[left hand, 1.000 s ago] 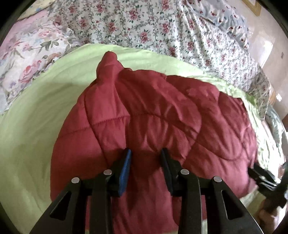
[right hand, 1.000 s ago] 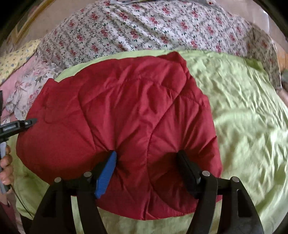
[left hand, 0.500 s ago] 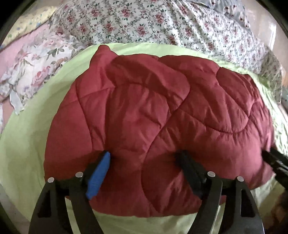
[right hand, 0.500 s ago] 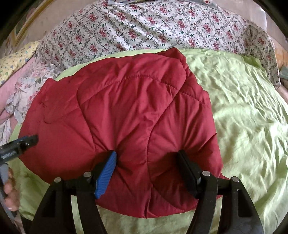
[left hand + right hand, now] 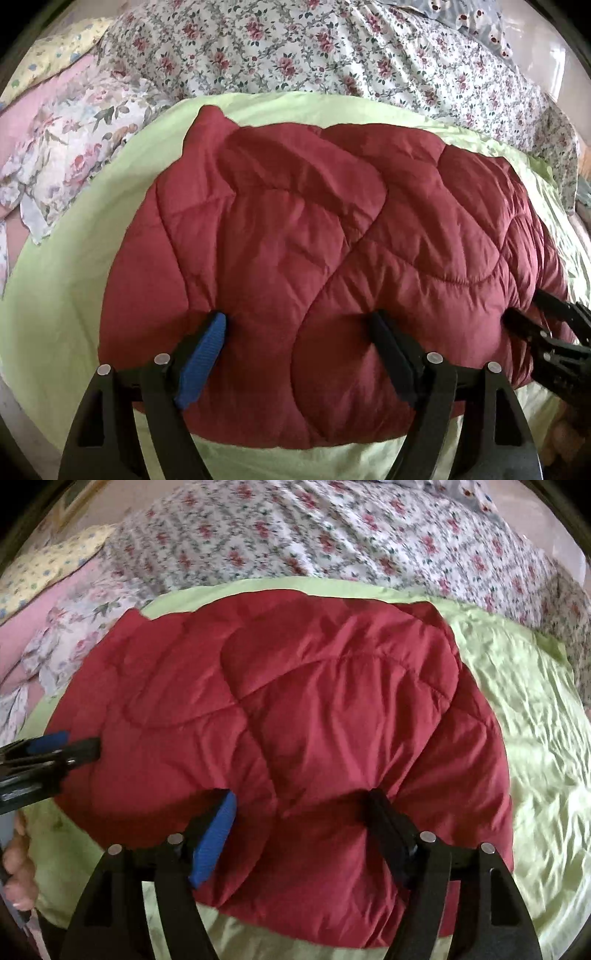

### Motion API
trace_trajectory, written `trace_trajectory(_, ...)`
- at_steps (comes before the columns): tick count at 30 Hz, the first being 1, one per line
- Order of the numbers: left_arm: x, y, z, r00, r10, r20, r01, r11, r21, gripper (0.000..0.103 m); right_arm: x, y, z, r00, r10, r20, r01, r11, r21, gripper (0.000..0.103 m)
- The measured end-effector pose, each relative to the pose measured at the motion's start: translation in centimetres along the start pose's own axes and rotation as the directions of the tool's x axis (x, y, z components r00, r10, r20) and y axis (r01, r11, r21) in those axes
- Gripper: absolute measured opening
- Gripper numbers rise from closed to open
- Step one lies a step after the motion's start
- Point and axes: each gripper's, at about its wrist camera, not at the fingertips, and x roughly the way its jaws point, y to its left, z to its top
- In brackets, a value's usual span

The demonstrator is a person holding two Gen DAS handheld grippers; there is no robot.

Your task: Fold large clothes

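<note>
A dark red quilted garment (image 5: 295, 221) lies folded in a puffy heap on a light green sheet (image 5: 55, 295). My left gripper (image 5: 295, 319) stands open over its near edge, fingertips resting on the padding with a bulge of it between them. In the right wrist view the same garment (image 5: 295, 701) fills the middle. My right gripper (image 5: 300, 795) is over its near right part and its jaws are opening, with padding swelling between the wide-set fingers and no clamp on it. Each gripper shows in the other's view: the right gripper (image 5: 535, 321) at the garment's right end, the left gripper (image 5: 74, 744) at its left end.
A white duvet with red flowers (image 5: 295, 48) is piled behind the green sheet (image 5: 535, 738). Flowered and pink pillows (image 5: 55, 147) lie at the far left. A person's hand (image 5: 18, 867) holds the left gripper's handle at the bed's near edge.
My left gripper's jaws went from a narrow pinch on the red padding to wide open, letting it go. The raised peak at the garment's far left sank flatter. The right gripper shifted sideways.
</note>
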Motion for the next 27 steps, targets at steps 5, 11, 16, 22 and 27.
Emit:
trace_trajectory(5, 2.5, 0.1, 1.3, 0.999, -0.008, -0.039, 0.008, 1.000, -0.008, 0.087, 0.6, -0.6, 0.4, 1.000, -0.012, 0.001, 0.012, 1.000, 0.025, 0.073)
trace_trajectory(11, 3.6, -0.1, 1.5, 0.999, 0.008, -0.039, -0.008, 1.000, 0.001, 0.089, 1.1, -0.4, 0.1, 1.000, -0.027, 0.011, 0.026, 0.999, 0.025, 0.073)
trace_trajectory(16, 4.1, -0.5, 1.6, 0.999, 0.024, -0.036, -0.024, 1.000, 0.009, 0.092, 1.4, -0.3, 0.1, 0.999, -0.030, 0.013, 0.030, 0.999, 0.020, 0.074)
trace_trajectory(22, 4.1, -0.8, 1.5, 0.999, 0.033, -0.038, -0.033, 0.999, 0.021, 0.093, -0.5, -0.5, 1.3, 0.999, -0.005, 0.032, 0.004, 0.999, 0.034, 0.073)
trace_trajectory(27, 4.1, -1.0, 1.3, 0.999, 0.041, -0.032, -0.040, 0.999, 0.026, 0.094, 0.6, -1.5, 2.6, 1.000, -0.011, 0.014, 0.011, 0.999, 0.042, 0.074)
